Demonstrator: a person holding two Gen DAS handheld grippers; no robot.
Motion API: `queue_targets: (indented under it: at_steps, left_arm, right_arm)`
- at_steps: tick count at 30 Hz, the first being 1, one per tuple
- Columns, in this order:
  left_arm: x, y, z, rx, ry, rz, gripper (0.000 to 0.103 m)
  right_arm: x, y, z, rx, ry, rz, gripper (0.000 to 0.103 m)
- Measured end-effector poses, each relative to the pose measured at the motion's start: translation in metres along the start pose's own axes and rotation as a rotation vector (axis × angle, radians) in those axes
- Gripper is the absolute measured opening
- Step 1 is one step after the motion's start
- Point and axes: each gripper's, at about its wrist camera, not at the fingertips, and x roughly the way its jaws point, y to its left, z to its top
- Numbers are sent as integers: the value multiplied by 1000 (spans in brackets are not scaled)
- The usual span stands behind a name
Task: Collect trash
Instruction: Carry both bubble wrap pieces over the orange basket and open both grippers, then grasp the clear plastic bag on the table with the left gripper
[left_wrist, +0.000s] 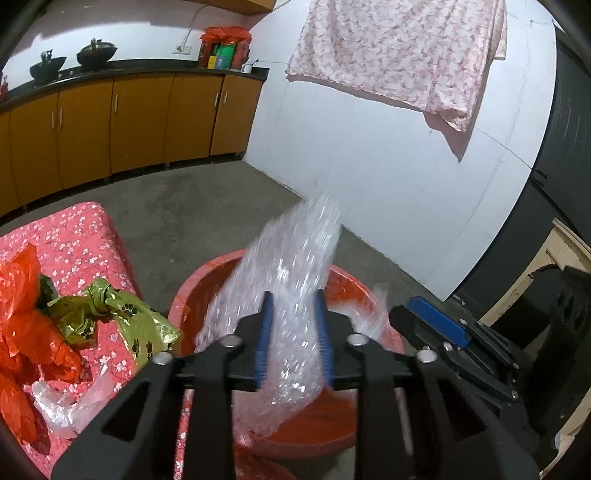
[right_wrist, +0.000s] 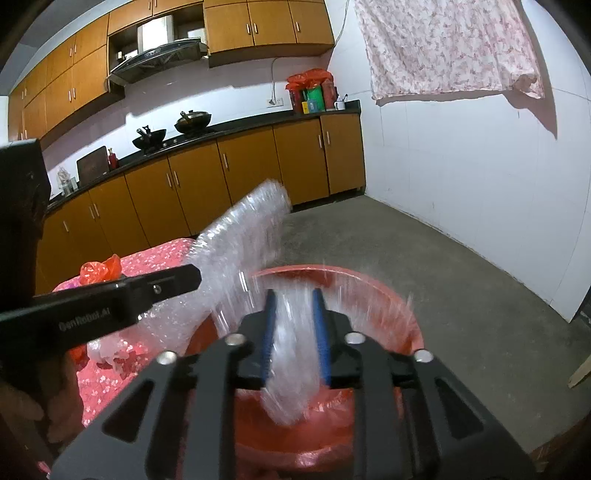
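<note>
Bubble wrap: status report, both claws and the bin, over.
Left claw shut on bubble wrap. Right claw shut on a clear plastic sheet. Both over the red bin. Red and green bags on the floral table uncollected.

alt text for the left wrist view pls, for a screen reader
The left gripper grips a sheet of clear bubble wrap between its blue fingers, over a red bin on a grey floor. To its left, red, green and clear plastic bags lie on a pink floral-covered table; kitchen cabinets stand behind.
</note>
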Motion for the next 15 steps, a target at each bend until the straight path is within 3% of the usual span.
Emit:
queue_targets:
  at_steps: [1,3,15]
  left_arm:
    - [0,1,0,-4,-2,5,39]
    - [-3,4,-1,-14,-5,18,44]
    - [-62,33,-8,-15,-95,163,72]
  right_arm:
    - [-1,0,-1,-2,1,-3,32]
    - [-5,-2,-2,-6,4,-12,34]
    - [-32,-3,-15,-17,-42,-74,80]
